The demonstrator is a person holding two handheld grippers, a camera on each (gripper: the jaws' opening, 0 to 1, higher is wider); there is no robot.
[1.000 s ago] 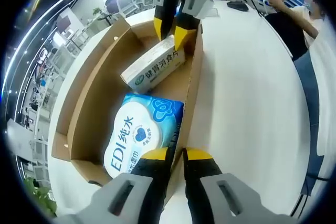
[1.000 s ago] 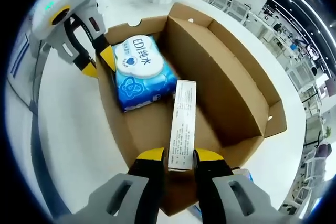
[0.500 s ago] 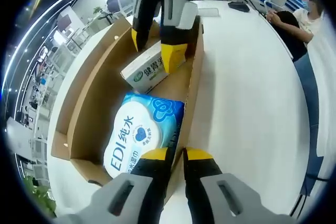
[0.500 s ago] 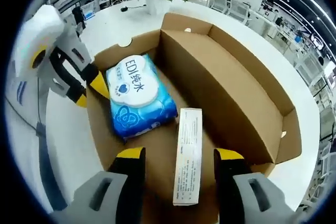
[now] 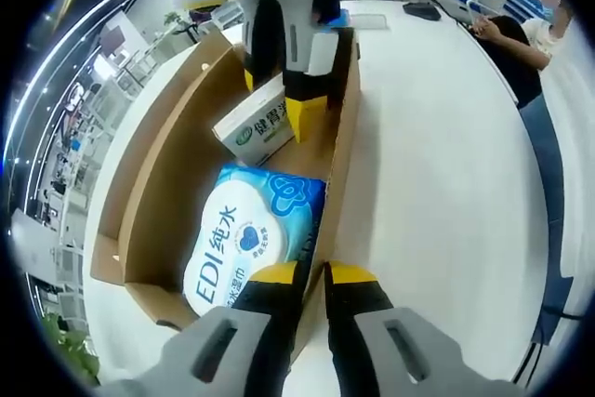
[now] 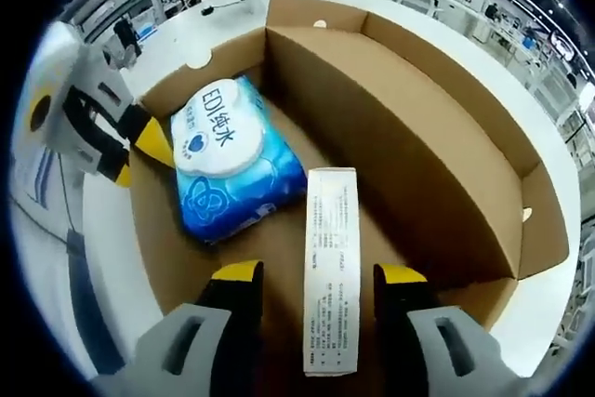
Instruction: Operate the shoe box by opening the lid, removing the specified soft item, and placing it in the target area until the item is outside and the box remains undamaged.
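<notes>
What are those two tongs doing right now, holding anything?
Left tongs: shut on the cardboard box wall.
Right tongs: open, straddling the white carton inside the box, not gripping it.

Shoe box [image 6: 409, 127]: plain brown corrugated cardboard, matt, raw cut edges, no print on the inner walls. Wet-wipe pack [image 6: 232, 160]: soft blue plastic film, glossy, with a smooth white label patch on top [image 5: 244, 234]. Small carton [image 6: 331, 276]: white paperboard with printed text, slight sheen, crisp folded edges; green print on its face in the left gripper view [image 5: 260, 127]. Bench [image 5: 437, 165]: smooth white top, semi-gloss, probably laminate — hard to tell through the fisheye. Left gripper [image 5: 310, 273] and right gripper [image 6: 316, 271]: grey matt moulded plastic bodies, black jaws capped with yellow tips that look rubbery.
</notes>
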